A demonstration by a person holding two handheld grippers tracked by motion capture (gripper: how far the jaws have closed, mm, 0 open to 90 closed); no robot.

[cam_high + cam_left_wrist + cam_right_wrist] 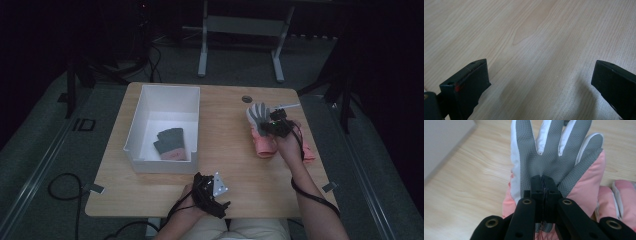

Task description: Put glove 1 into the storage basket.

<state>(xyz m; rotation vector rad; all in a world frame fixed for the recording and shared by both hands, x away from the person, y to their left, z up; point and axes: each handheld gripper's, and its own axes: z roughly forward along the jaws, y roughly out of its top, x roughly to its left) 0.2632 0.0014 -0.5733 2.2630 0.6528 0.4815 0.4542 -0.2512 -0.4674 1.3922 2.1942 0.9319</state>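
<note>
White box (150, 107) w/ dark gloves (171, 145) inside

Box (165, 107) w/ glove (171, 144) inside sits left on table (230, 165); glove pair (265, 135) right.

The high view is dim and underexposed: the room around the table (235, 165) sinks into near black along the top and both sides of the frame, and detail is soft and grainy. The left gripper view is bright and evenly lit, the wood grain crisp at centre, with soft shadows under the blurred jaws at the lower corners. The right gripper view is well lit too, its glove (554, 155) sharp mid-frame, while the upper left corner is out of focus.
</note>
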